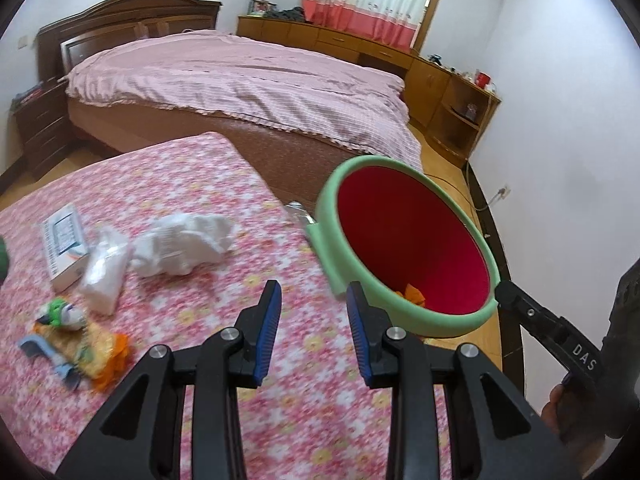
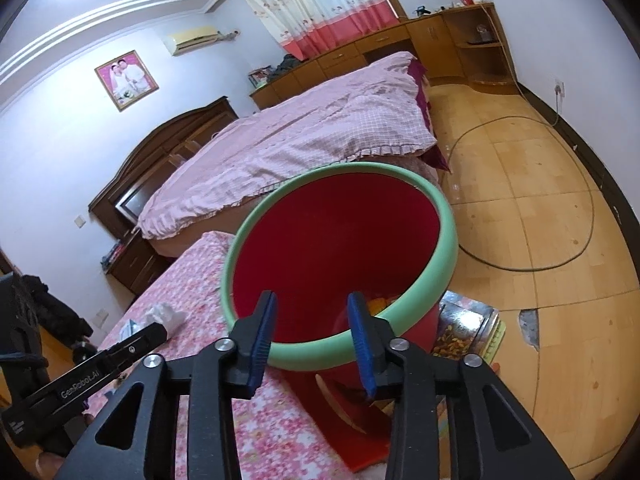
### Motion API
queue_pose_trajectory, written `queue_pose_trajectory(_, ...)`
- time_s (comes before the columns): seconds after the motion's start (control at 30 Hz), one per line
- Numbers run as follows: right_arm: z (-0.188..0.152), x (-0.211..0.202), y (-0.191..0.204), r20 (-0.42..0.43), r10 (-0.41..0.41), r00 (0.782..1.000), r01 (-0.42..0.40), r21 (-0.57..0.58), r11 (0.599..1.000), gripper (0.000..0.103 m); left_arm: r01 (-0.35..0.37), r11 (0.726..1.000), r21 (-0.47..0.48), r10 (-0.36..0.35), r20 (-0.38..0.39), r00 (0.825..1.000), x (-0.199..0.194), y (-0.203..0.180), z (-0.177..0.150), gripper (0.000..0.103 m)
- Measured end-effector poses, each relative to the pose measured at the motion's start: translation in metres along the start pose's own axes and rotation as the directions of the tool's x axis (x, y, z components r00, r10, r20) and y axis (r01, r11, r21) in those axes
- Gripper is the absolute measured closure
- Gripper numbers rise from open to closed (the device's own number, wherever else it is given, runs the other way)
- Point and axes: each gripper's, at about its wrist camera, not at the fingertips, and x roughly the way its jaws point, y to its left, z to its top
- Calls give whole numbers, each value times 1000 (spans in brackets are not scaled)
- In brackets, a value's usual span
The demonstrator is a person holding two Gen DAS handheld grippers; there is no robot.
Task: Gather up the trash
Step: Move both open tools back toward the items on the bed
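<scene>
A red bin with a green foam rim (image 1: 400, 168) stands beside the floral-covered table (image 1: 200, 360), with an orange scrap (image 1: 412, 294) inside. On the table lie a crumpled white tissue (image 1: 184, 248), a clear plastic bag (image 1: 104, 268), a small white box (image 1: 64, 246) and an orange-and-green snack wrapper (image 1: 80, 340). My left gripper (image 1: 314, 332) is open and empty above the table, next to the bin. My right gripper (image 2: 312, 340) is open and empty, over the near rim of the bin (image 2: 400, 308). The right gripper's body also shows in the left wrist view (image 1: 560, 336).
A large bed with a pink cover (image 1: 248, 80) stands behind the table. Wooden cabinets (image 1: 440, 80) line the far wall. A cable (image 2: 560, 248) loops over the wooden floor. A patterned mat or book (image 2: 468, 332) lies on the floor beside the bin.
</scene>
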Motion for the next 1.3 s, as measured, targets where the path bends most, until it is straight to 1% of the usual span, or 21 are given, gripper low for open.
queue_pose_trajectory(0.13,-4,-3,8,-6,16,1000,-16,-11,1000,61,-30,999,-31,31,18,999,-14,17,-2,69)
queue_pose_trajectory(0.23,-7,-5,15,-10,27,1000,-28,-20,999,59,-61,997,-51,63,34,997,-25,30,-5,66)
queue_pose_trajectory(0.4,-12,-5,26,-24,42,999,-42,-35,998,52,-105,991,-87,109,52,993,-40,53,-8,64)
queue_pose_trajectory(0.47,-14,-4,30,-31,41,999,-42,-42,998,48,-119,988,-101,125,56,991,-44,62,-8,63)
queue_pose_trajectory(0.53,-15,-3,36,-40,45,998,-47,-50,998,47,-135,985,-110,142,59,988,-48,70,-9,60)
queue_pose_trajectory(0.6,-18,-1,41,-46,45,998,-48,-59,997,46,-156,981,-119,165,64,984,-52,80,-11,52)
queue_pose_trajectory(0.7,-21,1,48,-56,43,998,-46,-69,997,45,-185,974,-130,195,69,978,-57,93,-12,49)
queue_pose_trajectory(0.77,-23,3,50,-61,40,997,-45,-74,996,44,-203,970,-135,213,66,975,-58,102,-13,47)
queue_pose_trajectory(0.9,-27,6,56,-75,35,997,-42,-84,996,43,-240,960,-144,251,58,966,-58,118,-15,38)
queue_pose_trajectory(1.07,-32,13,63,-91,28,995,-37,-93,995,43,-274,952,-135,280,26,960,-51,134,-19,37)
queue_pose_trajectory(1.3,-36,23,70,-119,17,993,-30,-110,994,43,-280,951,-131,281,-7,960,-35,145,-22,37)
